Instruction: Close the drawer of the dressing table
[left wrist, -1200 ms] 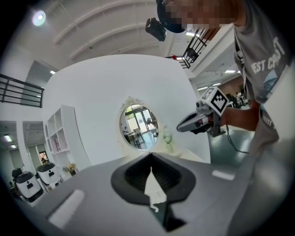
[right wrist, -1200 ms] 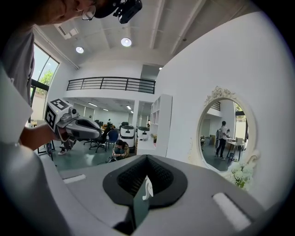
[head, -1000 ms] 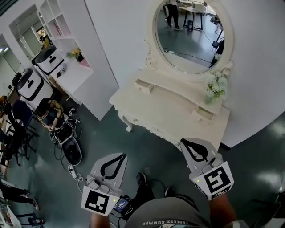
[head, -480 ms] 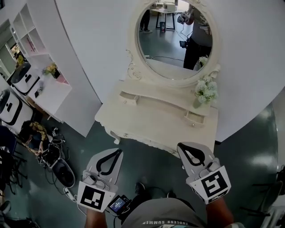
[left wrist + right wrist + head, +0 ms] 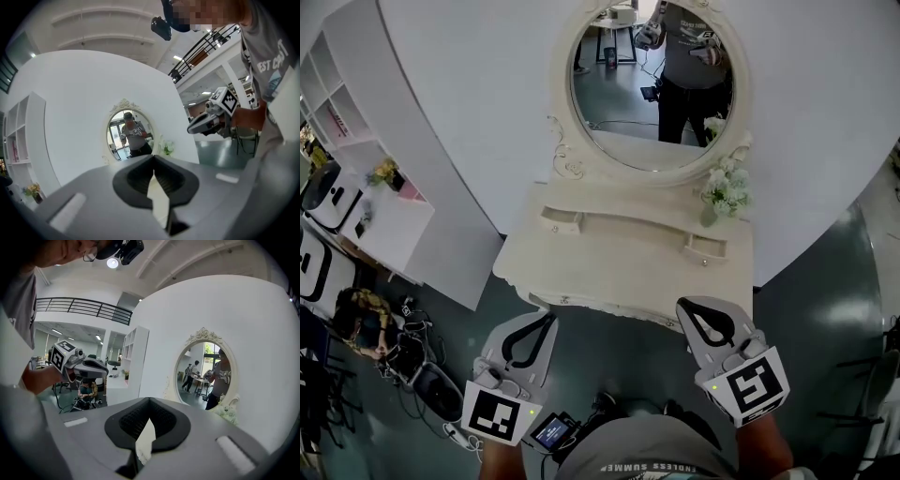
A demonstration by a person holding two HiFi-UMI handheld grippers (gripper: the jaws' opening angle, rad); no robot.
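Note:
The cream dressing table [image 5: 619,267] stands against the white wall under an oval mirror [image 5: 649,84]. Two small drawers sit on its raised shelf, the left one [image 5: 561,220] and the right one [image 5: 705,248]; both stick out slightly from the shelf front. My left gripper [image 5: 547,320] hangs shut and empty just short of the table's front left edge. My right gripper [image 5: 685,306] is shut and empty at the front right edge. In the left gripper view the shut jaws [image 5: 153,157] point at the mirror [image 5: 130,136]. The right gripper view shows its jaws [image 5: 149,400] closed too.
A vase of white flowers [image 5: 724,192] stands on the table's right end. White shelving [image 5: 356,141] lines the left wall. Cables and gear [image 5: 412,366] and a seated person [image 5: 361,314] occupy the floor at lower left. Dark green floor lies before the table.
The view has swung so the table now sits square ahead and closer. Both grippers have shifted toward the table's front edge, staying shut.

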